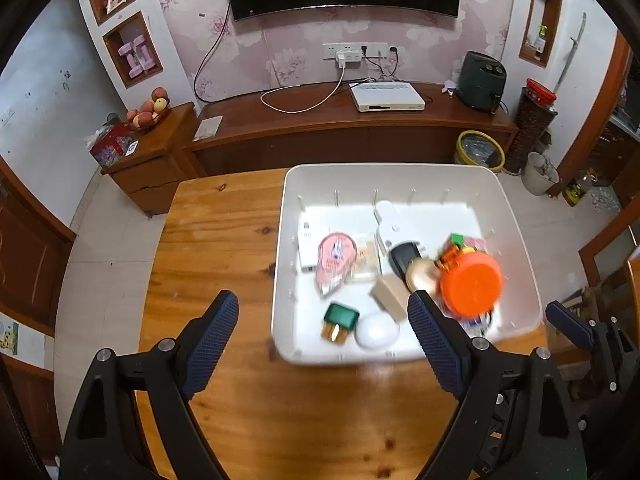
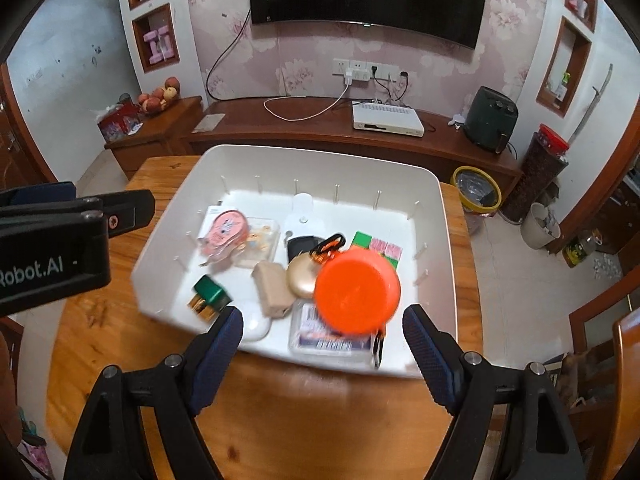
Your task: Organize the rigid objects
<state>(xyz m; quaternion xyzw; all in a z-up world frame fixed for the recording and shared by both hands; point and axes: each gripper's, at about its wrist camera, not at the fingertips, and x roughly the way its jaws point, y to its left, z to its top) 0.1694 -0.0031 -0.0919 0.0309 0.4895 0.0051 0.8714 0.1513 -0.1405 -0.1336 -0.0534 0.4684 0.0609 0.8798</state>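
A white bin (image 1: pixel 516 236) (image 2: pixel 168 240) on the wooden table (image 1: pixel 224 240) (image 2: pixel 280 408) holds several small items: an orange round lid (image 1: pixel 472 284) (image 2: pixel 356 292), blurred, a gold compact (image 2: pixel 302 276), a tan block (image 1: pixel 390 294) (image 2: pixel 274 288), a green box (image 1: pixel 340 320) (image 2: pixel 210 296), a white oval (image 1: pixel 376 334), a pink tape dispenser (image 1: pixel 334 262) (image 2: pixel 224 232) and a black key fob (image 1: pixel 404 258). My left gripper (image 1: pixel 324 340) is open and empty over the bin's near left edge. My right gripper (image 2: pixel 322 344) is open and empty over the bin's near edge, just behind the orange lid.
A clear plastic case (image 2: pixel 332 340) lies under the orange lid. The left gripper body (image 2: pixel 52 240) shows at the left of the right wrist view. A TV cabinet (image 1: pixel 340 128), a yellow-rimmed bin (image 1: pixel 480 152) and a chair (image 2: pixel 628 380) stand around the table.
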